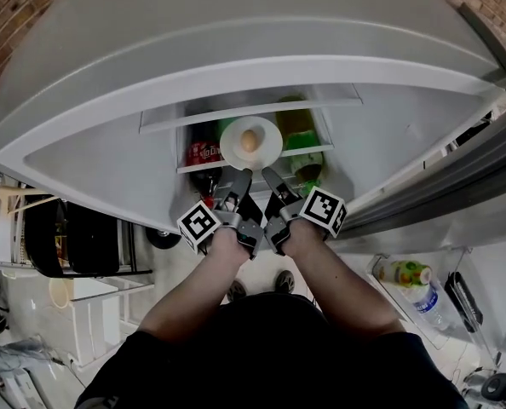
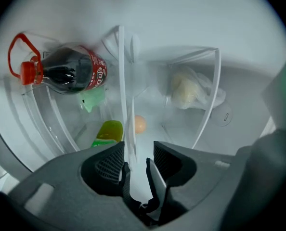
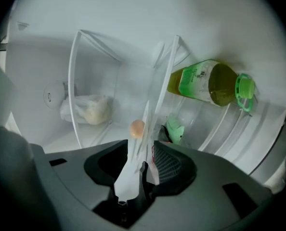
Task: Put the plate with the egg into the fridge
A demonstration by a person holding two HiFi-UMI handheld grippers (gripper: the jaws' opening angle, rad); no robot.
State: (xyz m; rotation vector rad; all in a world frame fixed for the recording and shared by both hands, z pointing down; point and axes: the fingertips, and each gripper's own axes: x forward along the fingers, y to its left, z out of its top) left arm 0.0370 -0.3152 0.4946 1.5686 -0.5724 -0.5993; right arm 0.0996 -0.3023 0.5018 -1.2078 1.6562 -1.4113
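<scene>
Head view: the left gripper (image 1: 238, 184) and right gripper (image 1: 273, 181) are sitting side by side at the near rim of the plate (image 1: 270, 135). The plate is resting on a shelf inside the fridge (image 1: 381, 143), carrying one egg (image 1: 250, 140). A cola bottle (image 1: 204, 154) is lying beyond the left jaws and a green bottle (image 1: 297, 126) beyond the right. That makes two bottles.

Left gripper view: the left gripper (image 2: 138, 150) is standing with its jaws apart. The plate (image 2: 128, 129) is showing edge-on between them, not pinched. The egg (image 2: 139, 124) is sitting just past the tips. One pale bag (image 2: 191, 90), unseen from the head, is lying further back. Its contents are hard to make out.

Right gripper view: the right gripper (image 3: 140, 150) is also gaping, the plate (image 3: 145, 121) rim passing loosely between its jaws. The cola bottle is mostly hidden here.
</scene>
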